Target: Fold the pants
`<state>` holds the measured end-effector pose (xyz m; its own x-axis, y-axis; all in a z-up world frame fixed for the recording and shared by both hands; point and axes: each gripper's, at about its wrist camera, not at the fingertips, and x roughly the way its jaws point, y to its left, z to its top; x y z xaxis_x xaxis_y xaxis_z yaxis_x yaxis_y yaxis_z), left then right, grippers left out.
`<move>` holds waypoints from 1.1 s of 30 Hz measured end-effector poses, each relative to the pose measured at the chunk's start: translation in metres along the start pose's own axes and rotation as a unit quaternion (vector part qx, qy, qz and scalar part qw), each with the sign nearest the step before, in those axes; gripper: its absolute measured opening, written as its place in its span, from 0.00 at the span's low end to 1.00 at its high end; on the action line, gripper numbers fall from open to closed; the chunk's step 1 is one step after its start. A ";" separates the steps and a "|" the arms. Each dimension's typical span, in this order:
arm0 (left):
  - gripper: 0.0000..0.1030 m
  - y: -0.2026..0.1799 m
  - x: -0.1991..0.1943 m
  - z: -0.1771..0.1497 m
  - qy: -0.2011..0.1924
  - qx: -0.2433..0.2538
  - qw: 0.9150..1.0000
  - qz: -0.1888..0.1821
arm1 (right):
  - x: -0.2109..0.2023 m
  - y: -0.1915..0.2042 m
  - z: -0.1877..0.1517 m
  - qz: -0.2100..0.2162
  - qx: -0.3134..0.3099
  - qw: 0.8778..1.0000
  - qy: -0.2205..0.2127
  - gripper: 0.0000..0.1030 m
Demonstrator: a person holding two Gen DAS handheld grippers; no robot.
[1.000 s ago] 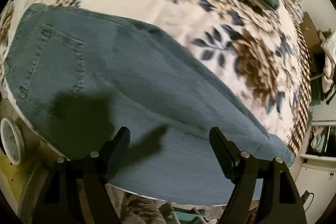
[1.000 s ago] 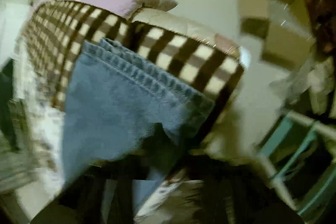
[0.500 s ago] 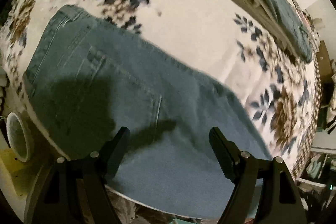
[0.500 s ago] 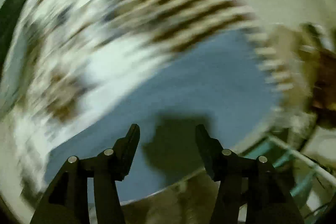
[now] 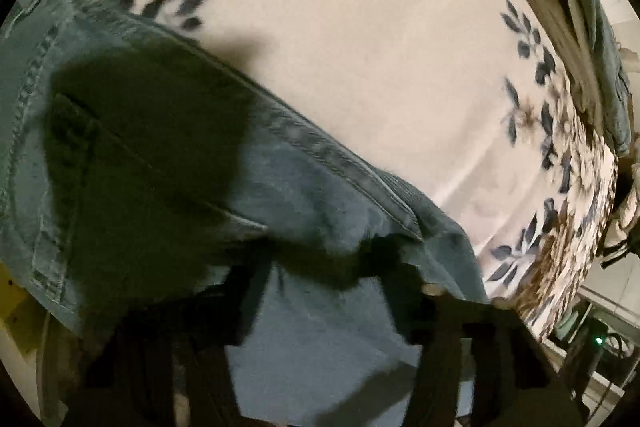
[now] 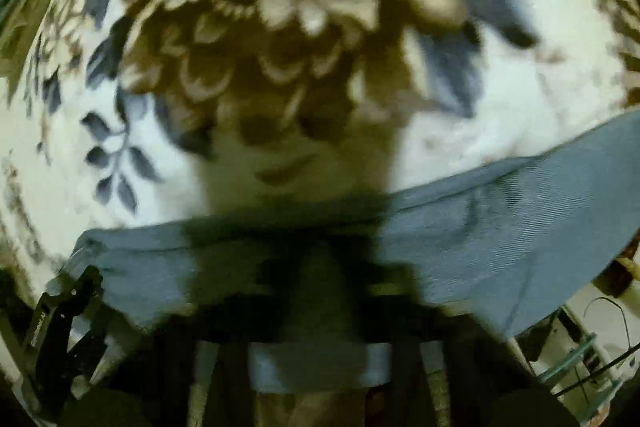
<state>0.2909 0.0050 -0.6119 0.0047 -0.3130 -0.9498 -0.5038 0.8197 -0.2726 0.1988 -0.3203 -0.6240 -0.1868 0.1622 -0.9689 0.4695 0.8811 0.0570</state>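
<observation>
The blue jeans [image 5: 168, 155] lay along the near edge of the bed's floral blanket [image 5: 380, 59]; the left gripper [image 5: 324, 291] stood wide over denim; the right gripper [image 6: 320, 287] was too blurred to tell.

The pants [image 5: 304, 195] were matt blue denim with a fine twill rib and raised stitched seams. Under them the bedspread [image 5: 380, 59] was soft cream cloth printed with brown and navy flowers. Both grippers [image 5: 320, 287] [image 6: 316, 279] looked like matt black plastic.
</observation>
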 end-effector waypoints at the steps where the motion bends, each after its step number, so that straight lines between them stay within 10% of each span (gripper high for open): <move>1: 0.26 0.001 -0.006 -0.003 -0.014 0.011 1.000 -0.012 | -0.004 0.002 -0.004 0.003 0.000 1.000 -0.008 0.00; 4: 0.08 -0.001 -0.022 -0.007 -0.036 0.044 0.998 -0.032 | -0.025 -0.008 -0.013 0.006 -0.003 0.999 -0.052 0.00; 11: 0.08 -0.004 -0.054 0.011 -0.066 0.032 0.996 -0.055 | -0.062 -0.025 -0.001 0.100 -0.067 0.992 -0.048 0.02; 14: 0.12 -0.012 -0.059 0.013 -0.062 0.035 0.996 -0.047 | -0.058 -0.010 -0.005 0.091 -0.147 0.984 -0.030 0.51; 16: 0.21 -0.016 -0.058 0.007 -0.060 0.047 0.996 -0.036 | -0.049 0.001 -0.006 0.073 -0.191 0.979 -0.020 0.63; 20: 0.49 -0.018 -0.045 -0.003 -0.049 0.057 0.997 -0.010 | -0.021 0.025 -0.012 0.024 -0.250 0.968 0.012 0.62; 24: 0.57 -0.005 -0.042 -0.010 -0.047 0.051 0.998 0.009 | -0.017 0.041 -0.013 -0.047 -0.298 0.953 -0.029 0.04; 33: 0.58 -0.018 -0.049 -0.034 -0.070 0.107 0.991 0.035 | -0.062 -0.031 0.034 0.024 -0.215 0.973 -0.077 0.03</move>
<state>0.2699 -0.0108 -0.5557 0.1040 -0.1945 -0.9754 -0.3132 0.9244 -0.2177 0.2250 -0.3727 -0.5733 -0.0271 0.1690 -0.9852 0.0629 0.9839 0.1670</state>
